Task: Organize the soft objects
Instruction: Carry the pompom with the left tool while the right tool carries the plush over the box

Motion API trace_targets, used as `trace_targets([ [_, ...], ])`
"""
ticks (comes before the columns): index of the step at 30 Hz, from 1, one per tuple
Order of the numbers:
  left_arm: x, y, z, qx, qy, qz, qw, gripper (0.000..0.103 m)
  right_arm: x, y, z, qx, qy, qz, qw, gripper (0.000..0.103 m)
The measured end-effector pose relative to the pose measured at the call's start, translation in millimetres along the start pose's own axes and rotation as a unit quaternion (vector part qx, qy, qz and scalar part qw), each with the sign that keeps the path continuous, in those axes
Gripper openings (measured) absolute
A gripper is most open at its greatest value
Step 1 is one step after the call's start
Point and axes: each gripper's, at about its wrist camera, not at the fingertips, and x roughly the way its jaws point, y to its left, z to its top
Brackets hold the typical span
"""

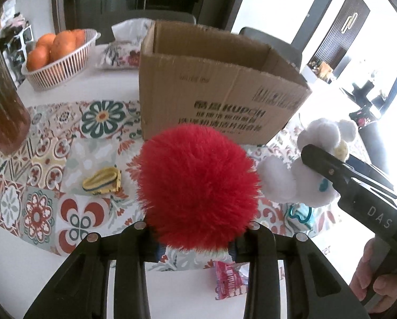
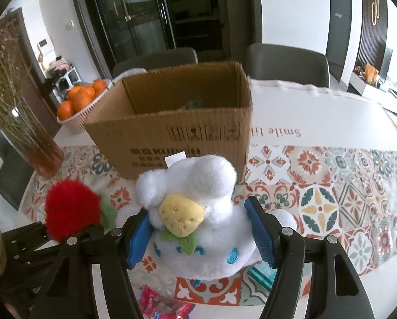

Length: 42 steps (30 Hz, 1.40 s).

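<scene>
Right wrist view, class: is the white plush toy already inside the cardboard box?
No: the white plush toy sits between the right gripper's blue-padded jaws, in front of the cardboard box, not inside it.

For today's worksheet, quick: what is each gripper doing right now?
Left gripper: closed on the red fluffy pompom.
Right gripper: closed on the white plush toy.

A white table [image 2: 331, 122] with a patterned tile-print runner [image 2: 344, 194] stands before grey chairs [image 2: 286, 61] and a dark glass cabinet [image 2: 134, 18]; bright daylight floods in at the right.
</scene>
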Motion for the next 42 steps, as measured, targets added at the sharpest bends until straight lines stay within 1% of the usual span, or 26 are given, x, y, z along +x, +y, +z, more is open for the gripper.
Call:
trace_targets([
  [6, -22, -7, 9, 0.006, -0.03, -0.004, 0.9995, 0.035, -22, 3, 10, 0.0, -0.029, 0.008, 1.0, 0.068],
  [19, -56, -17, 32, 0.025, -0.073, -0.001, 0.997, 0.035, -51, 11, 36, 0.002, -0.077, 0.02, 0.997, 0.068],
  [25, -68, -24, 46, 0.036, -0.091, 0.002, 0.9952, 0.035, -59, 12, 50, 0.007, -0.094, 0.027, 0.995, 0.068],
  [33, -77, -28, 73, 0.049, -0.108, 0.001, 0.9929, 0.035, -66, 12, 74, 0.008, -0.117, 0.034, 0.993, 0.068],
  [42, -83, -33, 102, 0.06, -0.124, 0.004, 0.9904, 0.035, -65, 13, 104, 0.007, -0.137, 0.041, 0.99, 0.068],
])
